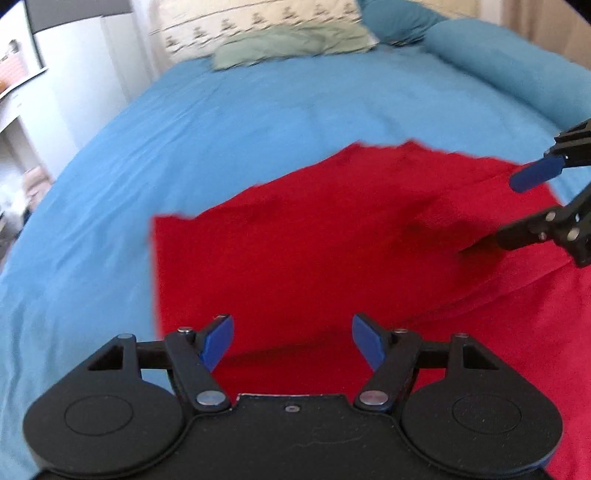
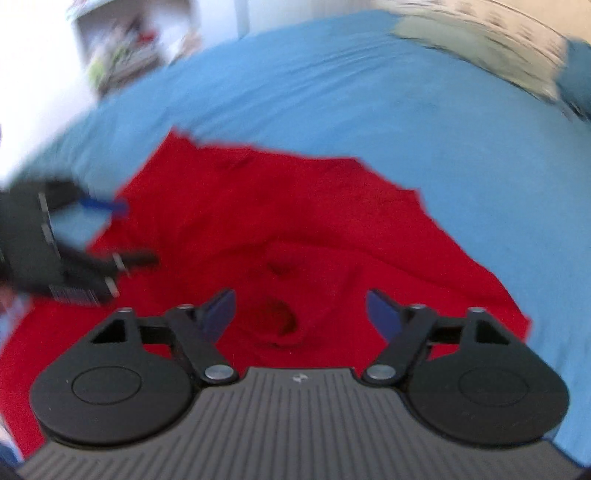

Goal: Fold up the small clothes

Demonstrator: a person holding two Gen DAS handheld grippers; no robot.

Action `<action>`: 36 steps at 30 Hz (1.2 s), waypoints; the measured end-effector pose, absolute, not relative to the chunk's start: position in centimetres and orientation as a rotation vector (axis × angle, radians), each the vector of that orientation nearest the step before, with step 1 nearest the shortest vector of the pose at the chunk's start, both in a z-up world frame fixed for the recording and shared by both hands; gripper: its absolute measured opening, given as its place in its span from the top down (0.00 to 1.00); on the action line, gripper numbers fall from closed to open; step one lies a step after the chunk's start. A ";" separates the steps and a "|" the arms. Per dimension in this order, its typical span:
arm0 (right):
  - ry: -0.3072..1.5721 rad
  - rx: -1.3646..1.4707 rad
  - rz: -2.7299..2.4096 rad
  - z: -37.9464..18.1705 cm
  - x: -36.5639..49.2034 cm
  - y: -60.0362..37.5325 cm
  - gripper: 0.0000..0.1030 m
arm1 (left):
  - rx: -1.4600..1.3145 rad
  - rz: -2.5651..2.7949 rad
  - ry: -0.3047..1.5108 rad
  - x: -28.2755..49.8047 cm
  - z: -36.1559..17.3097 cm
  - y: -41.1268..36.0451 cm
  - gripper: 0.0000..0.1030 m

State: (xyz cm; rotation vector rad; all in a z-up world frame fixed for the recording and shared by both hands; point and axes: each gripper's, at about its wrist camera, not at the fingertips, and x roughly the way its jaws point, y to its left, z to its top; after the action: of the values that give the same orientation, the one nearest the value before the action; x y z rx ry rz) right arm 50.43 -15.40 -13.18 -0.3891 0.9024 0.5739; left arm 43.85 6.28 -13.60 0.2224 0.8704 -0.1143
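A bed (image 1: pixel 258 122) covered with a blue sheet is filling both views. A red garment (image 1: pixel 314 240) is lying spread on the near part of the sheet, its far edge ragged and a fold ridge crossing its right half; the right wrist view is showing a rumpled, darker pocket in the cloth (image 2: pixel 280 321) just ahead of that camera. At the head of the bed a patterned pillow (image 1: pixel 258 22) is sitting, with a pale green cloth (image 1: pixel 288 48) in front of it and a blue bolster (image 1: pixel 517 66) to the right. The left gripper (image 1: pixel 291 343) is hovering over the garment's near left part, jaws standing apart, nothing between them. The right gripper (image 2: pixel 299 314) is hanging over the rumpled patch, jaws likewise parted and grasping nothing. Both views are blurring.
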 end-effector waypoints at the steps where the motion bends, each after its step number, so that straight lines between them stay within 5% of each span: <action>1: 0.906 -0.428 0.575 -14.0 50.7 -14.5 0.28 | 0.220 -0.100 0.877 44.0 -14.0 7.2 0.26; 3: 0.919 -0.470 0.570 -15.6 51.1 -13.3 0.35 | 0.216 -0.073 0.890 44.0 -14.7 8.6 0.26; 5: 0.926 -0.501 0.550 -16.7 51.4 -12.3 0.61 | 0.215 -0.054 0.899 44.1 -15.3 9.7 0.26; 8: 0.905 -0.514 0.519 -16.9 51.6 -12.0 0.79 | 0.212 -0.017 0.914 43.8 -15.7 10.8 0.26; 18: 0.758 -0.268 0.146 -11.7 50.9 -19.9 0.80 | 0.168 0.005 0.917 43.7 -15.6 11.2 0.26; 36: 0.808 0.111 -0.110 -16.4 48.3 -29.0 0.80 | 0.040 0.176 0.941 44.8 -16.5 13.1 0.29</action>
State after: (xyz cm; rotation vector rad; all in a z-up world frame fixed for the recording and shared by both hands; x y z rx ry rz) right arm 48.28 -29.04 -16.42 0.1105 0.8076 -0.1098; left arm 44.76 13.06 -16.45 0.0398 0.9410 0.1757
